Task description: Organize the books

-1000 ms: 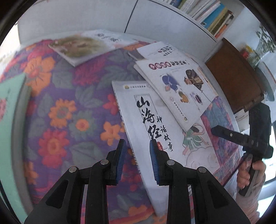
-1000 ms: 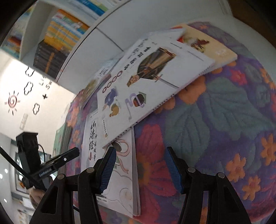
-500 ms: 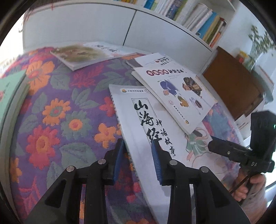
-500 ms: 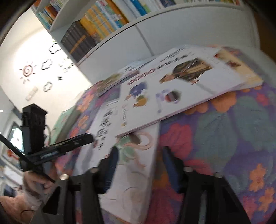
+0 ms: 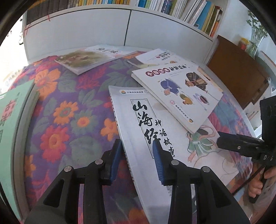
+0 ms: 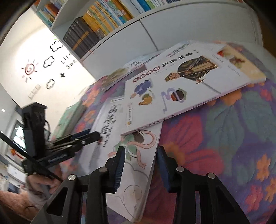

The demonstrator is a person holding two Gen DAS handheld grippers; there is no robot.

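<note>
Your left tongs (image 5: 138, 149) stood narrowly parted astride the spine edge of the white calligraphy book (image 5: 138, 124) on the floral counter (image 5: 69, 106), gripping nothing. At its 2 o'clock, the cartoon book (image 5: 179, 93) overlapped it. Your right tongs (image 6: 140, 155) had just been narrowing around its opposite edge, unclamped.

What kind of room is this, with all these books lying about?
Probably a children's reading corner or home study. Packed bookshelves line the wall, illustrated children's books lie on a floral tablecloth, and cloud and sun stickers decorate the wall.
</note>
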